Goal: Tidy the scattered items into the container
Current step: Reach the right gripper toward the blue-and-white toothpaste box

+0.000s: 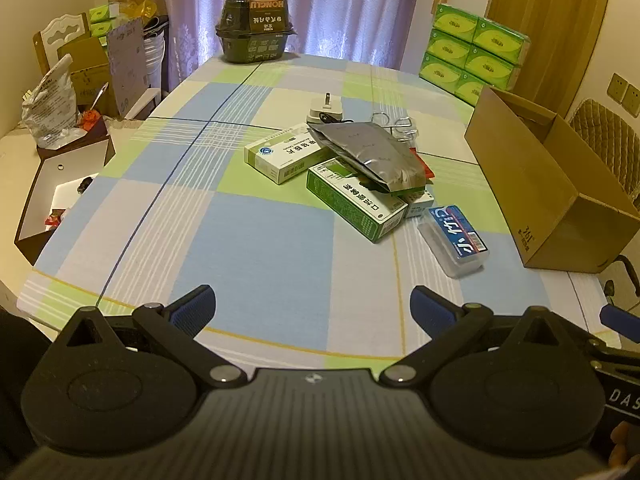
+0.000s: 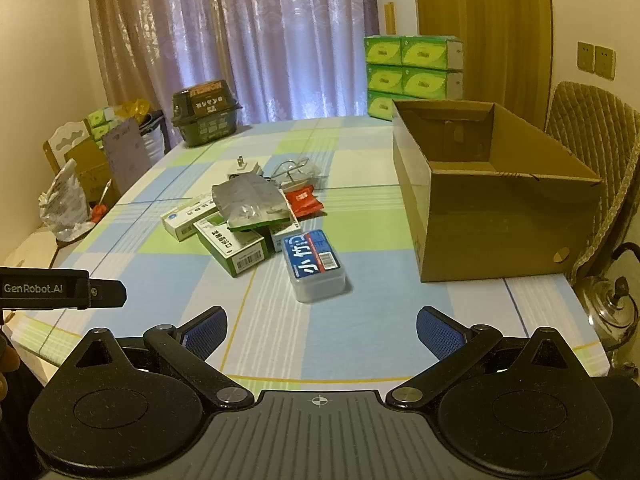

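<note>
A heap of items lies mid-table: a silver foil pouch [image 1: 374, 154] [image 2: 250, 202] on top of a green medicine box [image 1: 354, 200] [image 2: 234, 246], with a white medicine box [image 1: 284, 152] [image 2: 188, 216] to its left. A clear plastic case with a blue label [image 1: 456, 238] [image 2: 314, 264] lies nearest me. A red packet [image 2: 304, 200], a white plug [image 1: 326, 110] [image 2: 242, 168] and metal clips [image 2: 292, 170] sit behind. The open cardboard box [image 1: 552, 184] [image 2: 492, 200] stands at the right. My left gripper [image 1: 312, 308] and right gripper [image 2: 322, 330] hover open and empty over the near table edge.
A dark packaged box [image 1: 254, 30] [image 2: 206, 112] stands at the table's far end. Green tissue packs [image 1: 474, 54] [image 2: 412, 70] are stacked behind the cardboard box. A padded chair [image 2: 596, 144] stands at the right, a kettle [image 2: 612, 308] below it. Cluttered boxes and a bag [image 1: 52, 108] sit left of the table.
</note>
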